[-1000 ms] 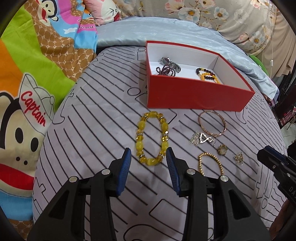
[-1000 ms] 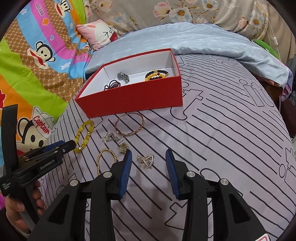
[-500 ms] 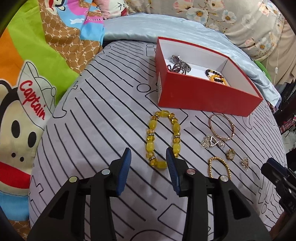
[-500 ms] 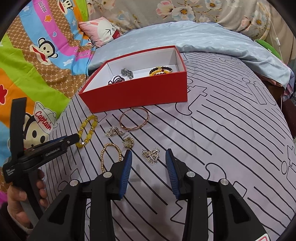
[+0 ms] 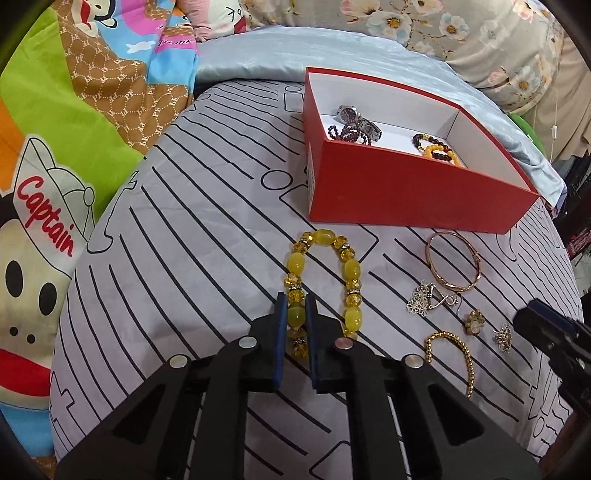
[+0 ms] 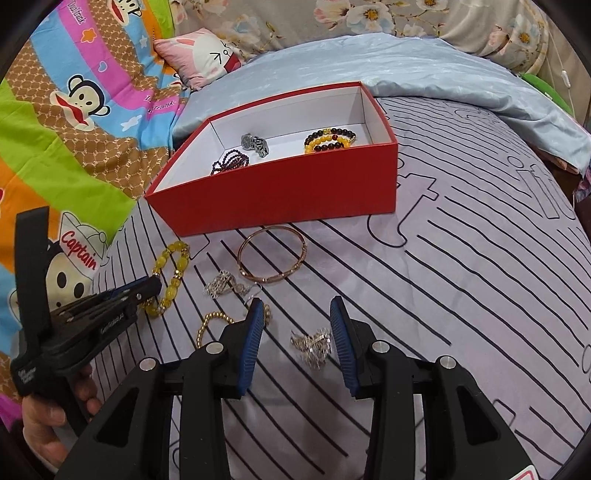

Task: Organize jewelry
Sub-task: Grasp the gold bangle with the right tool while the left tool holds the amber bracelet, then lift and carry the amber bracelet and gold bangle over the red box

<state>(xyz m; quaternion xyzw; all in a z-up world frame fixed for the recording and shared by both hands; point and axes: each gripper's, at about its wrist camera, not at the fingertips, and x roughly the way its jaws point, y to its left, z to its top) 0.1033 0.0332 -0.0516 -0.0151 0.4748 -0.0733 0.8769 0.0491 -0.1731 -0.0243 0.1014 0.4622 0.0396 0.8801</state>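
My left gripper (image 5: 295, 314) is shut on the near left side of a yellow bead bracelet (image 5: 351, 271), which lies on the striped bedspread; the bracelet also shows in the right wrist view (image 6: 173, 273). My right gripper (image 6: 297, 328) is open, its fingers on either side of a small silver brooch (image 6: 312, 345). A red box (image 5: 406, 192) (image 6: 295, 195) holds a watch (image 6: 255, 143) and bead bracelets (image 6: 328, 140). A rose-gold bangle (image 6: 273, 258), a silver chain (image 6: 225, 284) and a gold bead bracelet (image 5: 454, 354) lie loose in front of the box.
A colourful cartoon blanket (image 5: 55, 166) covers the left side. A pale blue quilt (image 6: 424, 62) and floral pillows (image 5: 461, 33) lie behind the box. A small gold charm (image 5: 474, 320) sits by the chain. The bed drops off at the right edge.
My left gripper moved forward and closed on the yellow bead bracelet. My right gripper moved forward, and the silver brooch now lies between its open fingers.
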